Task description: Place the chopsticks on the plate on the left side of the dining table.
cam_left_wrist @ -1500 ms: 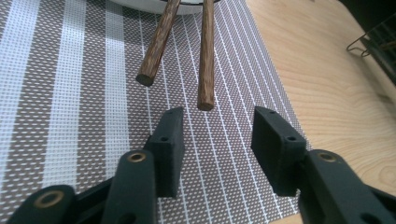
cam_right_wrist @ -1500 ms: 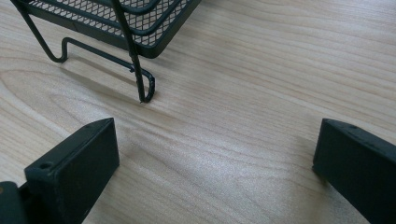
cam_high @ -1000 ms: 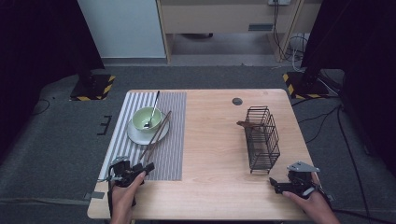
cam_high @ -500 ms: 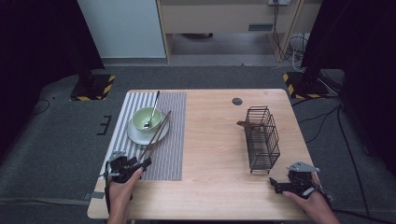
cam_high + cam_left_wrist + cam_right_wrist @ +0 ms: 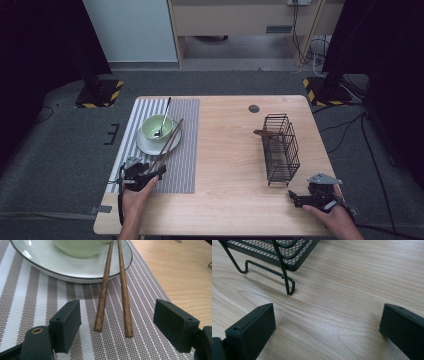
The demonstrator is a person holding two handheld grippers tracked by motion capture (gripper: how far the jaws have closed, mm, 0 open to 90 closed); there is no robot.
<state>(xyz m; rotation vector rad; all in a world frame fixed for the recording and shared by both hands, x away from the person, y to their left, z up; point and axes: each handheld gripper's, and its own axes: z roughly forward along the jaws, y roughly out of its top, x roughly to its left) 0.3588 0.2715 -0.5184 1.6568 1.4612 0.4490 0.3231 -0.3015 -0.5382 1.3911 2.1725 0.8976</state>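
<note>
Two brown chopsticks (image 5: 169,142) lean on the rim of a white plate (image 5: 145,146), their near ends on the striped placemat (image 5: 185,165). A pale green bowl (image 5: 157,127) with a spoon (image 5: 164,117) sits on the plate. My left gripper (image 5: 155,172) is at the chopsticks' near ends. Its jaws have just been opening. In the left gripper view the gripper (image 5: 118,312) stands open, with both chopsticks (image 5: 105,292) between the pads and clear of them. My right gripper (image 5: 296,199) rests open on the bare wood, close to the black wire rack (image 5: 280,147).
A brown item (image 5: 260,133) pokes out of the rack's far left side. A small dark disc (image 5: 254,108) is set into the tabletop at the back. In the right gripper view, the rack's foot (image 5: 287,282) stands just ahead of the jaws on the wooden table (image 5: 352,277).
The left gripper has edged slightly forward toward the plate and its jaws stand wider apart. The right hand and gripper have stayed still.
</note>
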